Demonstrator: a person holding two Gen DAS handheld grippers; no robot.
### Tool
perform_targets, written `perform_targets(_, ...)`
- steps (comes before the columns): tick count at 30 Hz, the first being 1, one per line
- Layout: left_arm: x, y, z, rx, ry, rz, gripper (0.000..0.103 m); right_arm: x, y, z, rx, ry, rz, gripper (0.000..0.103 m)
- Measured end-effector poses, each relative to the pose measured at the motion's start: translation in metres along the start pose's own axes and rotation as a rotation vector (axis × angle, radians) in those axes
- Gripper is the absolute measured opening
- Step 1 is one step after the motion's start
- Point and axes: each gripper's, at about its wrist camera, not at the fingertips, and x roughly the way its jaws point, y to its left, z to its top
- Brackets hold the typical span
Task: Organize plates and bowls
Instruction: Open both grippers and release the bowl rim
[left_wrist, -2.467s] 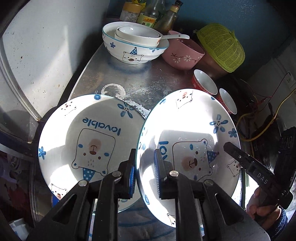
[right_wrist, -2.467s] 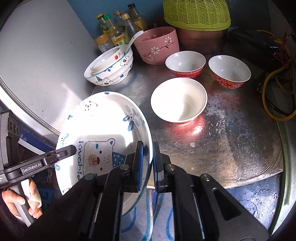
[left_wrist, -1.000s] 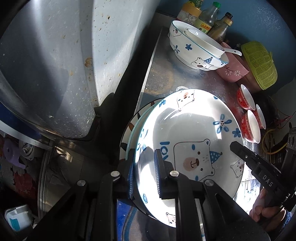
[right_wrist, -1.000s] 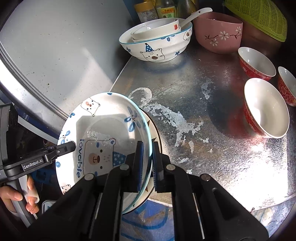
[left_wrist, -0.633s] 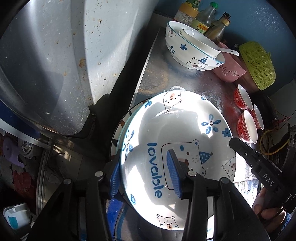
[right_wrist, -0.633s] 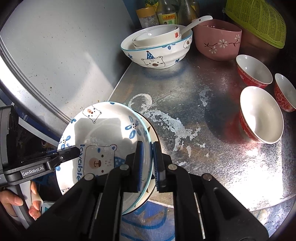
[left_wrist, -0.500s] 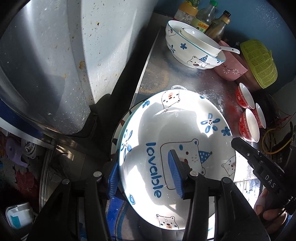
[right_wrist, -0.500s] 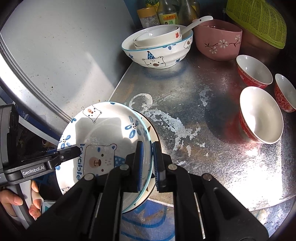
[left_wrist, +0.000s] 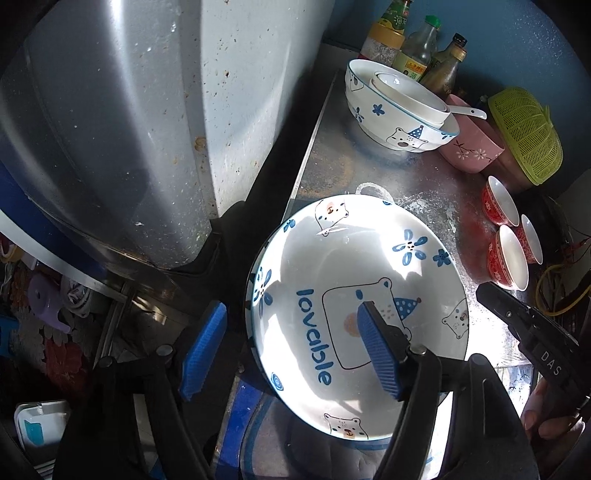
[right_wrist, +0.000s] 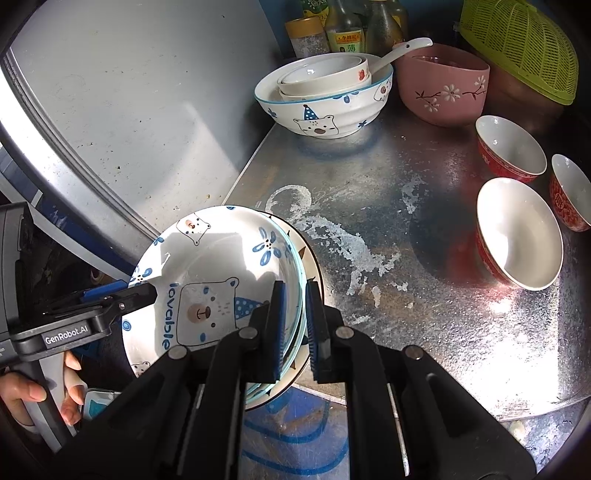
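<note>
The left gripper (left_wrist: 291, 347) was held with its blue pads spread wide apart, one pad off the plate's left edge and the other above the bear picture, gripping nothing. Just beside it, the bear plate (left_wrist: 354, 295), printed "lovable", was seen lying on top of a small stack of plates (right_wrist: 308, 273) at the near left corner of the metal counter (right_wrist: 424, 221), partly overhanging the edge. To its right, the right gripper (right_wrist: 293, 317) was seen clamped on the right rim of the bear plate, its jaws nearly together.

The step in hand was judged to be letting the plate settle onto the stack. It was judged best that the rim be released only once the plate sat flat and centred, and the stack nudged inward from the edge. Further right and back, a nested bear bowl (right_wrist: 325, 99), a pink bowl (right_wrist: 443, 88) and three red bowls (right_wrist: 517, 232) were left unsorted.
</note>
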Motion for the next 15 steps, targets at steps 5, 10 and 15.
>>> perform_targets(5, -0.004, -0.001, -0.005, -0.013, -0.007, 0.009, 0.075, -0.003, 0.0, 0.0, -0.005, 0.008, 0.016, 0.013)
perform_targets(10, -0.015, -0.007, -0.009, -0.013, -0.054, 0.02, 0.102, -0.007, -0.003, 0.0, 0.011, 0.013, 0.055, 0.068)
perform_targets(15, -0.022, -0.013, -0.01, -0.009, -0.069, 0.03, 0.102, -0.015, -0.006, 0.0, 0.017, 0.004, 0.085, 0.103)
